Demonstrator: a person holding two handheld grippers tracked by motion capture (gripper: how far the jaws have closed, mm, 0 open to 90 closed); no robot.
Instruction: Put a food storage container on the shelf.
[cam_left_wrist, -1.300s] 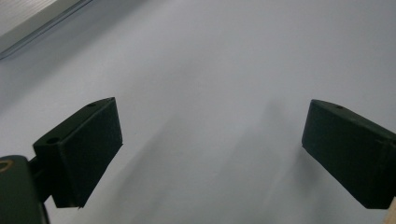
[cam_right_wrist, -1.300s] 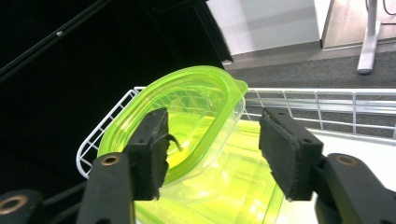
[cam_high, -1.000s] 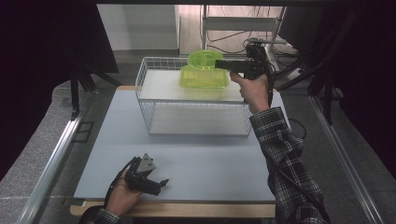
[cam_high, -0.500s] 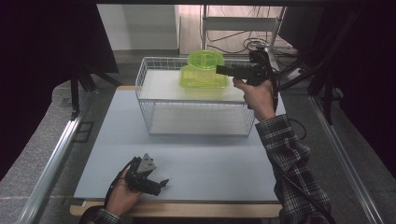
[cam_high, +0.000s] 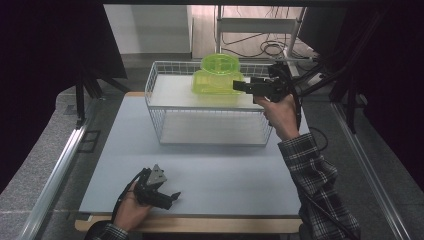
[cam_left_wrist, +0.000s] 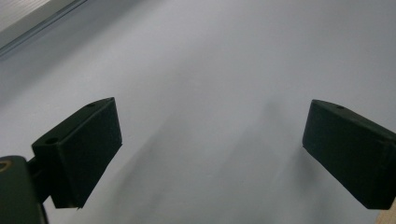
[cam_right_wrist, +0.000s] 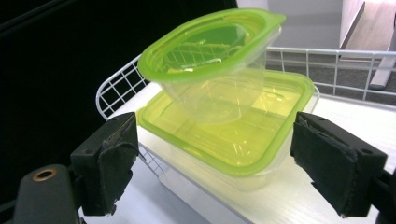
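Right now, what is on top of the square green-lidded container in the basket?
A round green-lidded container sits tilted on the square container's lid, inside the wire basket. Whether either holds anything cannot be told through the tinted plastic.

1. White wire basket, standing on the pale grey table.
2. Metal rail along the table's left edge.
3. Dark cables on the floor beyond the basket.
4. Black curtain at the left.

The translucent green-lidded rectangular plastic container was partly hidden behind the right gripper's black jaws.
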